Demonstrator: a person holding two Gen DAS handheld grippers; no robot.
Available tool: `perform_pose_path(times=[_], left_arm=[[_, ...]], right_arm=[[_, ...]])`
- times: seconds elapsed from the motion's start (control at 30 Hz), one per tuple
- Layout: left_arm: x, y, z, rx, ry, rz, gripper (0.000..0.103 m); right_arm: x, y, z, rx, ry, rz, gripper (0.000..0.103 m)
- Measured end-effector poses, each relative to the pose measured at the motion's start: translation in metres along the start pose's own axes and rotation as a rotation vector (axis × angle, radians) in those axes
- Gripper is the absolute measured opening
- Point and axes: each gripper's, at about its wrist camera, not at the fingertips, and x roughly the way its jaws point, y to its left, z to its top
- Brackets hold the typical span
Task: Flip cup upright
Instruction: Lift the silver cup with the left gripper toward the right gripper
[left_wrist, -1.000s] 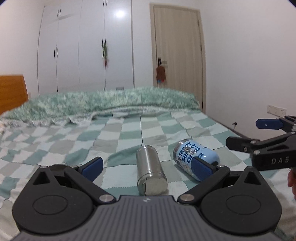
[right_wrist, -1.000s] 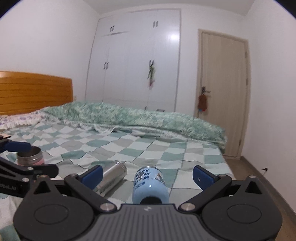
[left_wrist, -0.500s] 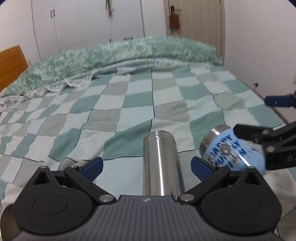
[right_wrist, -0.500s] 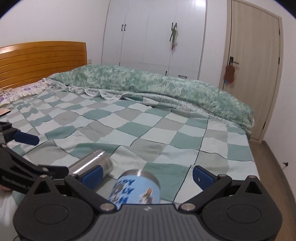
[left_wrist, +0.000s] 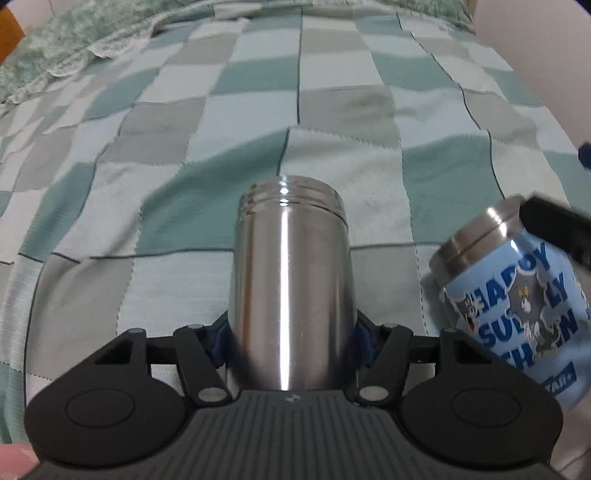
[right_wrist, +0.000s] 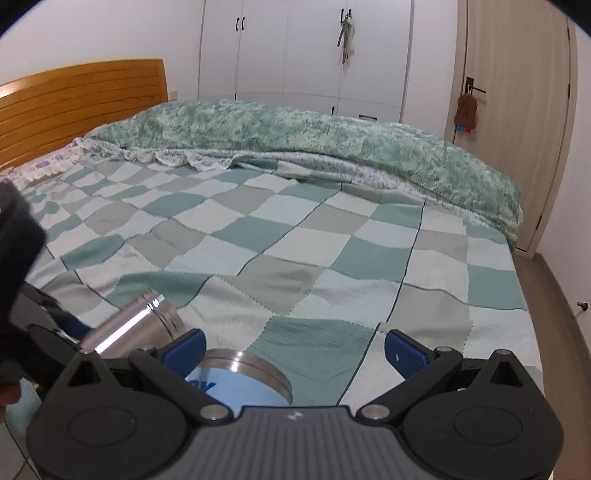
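Note:
A steel cup (left_wrist: 291, 295) lies on its side on the checked bedspread (left_wrist: 332, 110), its threaded mouth pointing away. My left gripper (left_wrist: 291, 338) is shut on its body near the base, a blue pad on each side. It also shows in the right wrist view (right_wrist: 136, 328). A blue printed cup (left_wrist: 517, 306) lies tilted to the right, steel rim toward the far left. My right gripper (right_wrist: 293, 349) is open around it; the cup (right_wrist: 240, 380) sits between the blue fingertips (right_wrist: 184, 347), nearer the left one.
A rumpled green quilt (right_wrist: 314, 136) lies across the far end of the bed. A wooden headboard (right_wrist: 74, 96) is at the left, white wardrobes (right_wrist: 306, 48) and a door (right_wrist: 513, 110) behind. The bed's right edge drops to the floor (right_wrist: 554, 295).
My left gripper has moved forward and closed on the steel cup. My right gripper has come down around the blue cup, staying open.

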Motion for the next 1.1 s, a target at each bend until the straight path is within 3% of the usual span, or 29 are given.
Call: perform_pose_path(times=[0.17,0.37,0.67,0.93,1.1], left_arm=[[-0.020,0.002,-0.009,-0.005,-0.025,-0.006,0.063],[-0.074,0.006,-0.031,-0.022,-0.074,-0.018,0.063],[-0.146,0.001,-0.106,-0.015,-0.099,-0.063,0.063],[-0.142,-0.005,-0.179,-0.020,-0.015,-0.111,0.063],[-0.128,-0.004,-0.206,-0.029,0.006,-0.111,0.063]], right_arm=[[-0.015,0.010,-0.001,-0.013,-0.001,0.005,0.103],[-0.058,0.024,-0.004,-0.009,0.001,-0.008,0.103],[-0.151,0.062,-0.029,-0.027,0.002,-0.038,0.103],[-0.192,0.097,-0.082,-0.023,0.060,-0.041,0.103],[-0.202,0.113,-0.112,-0.021,0.093,-0.038,0.103]])
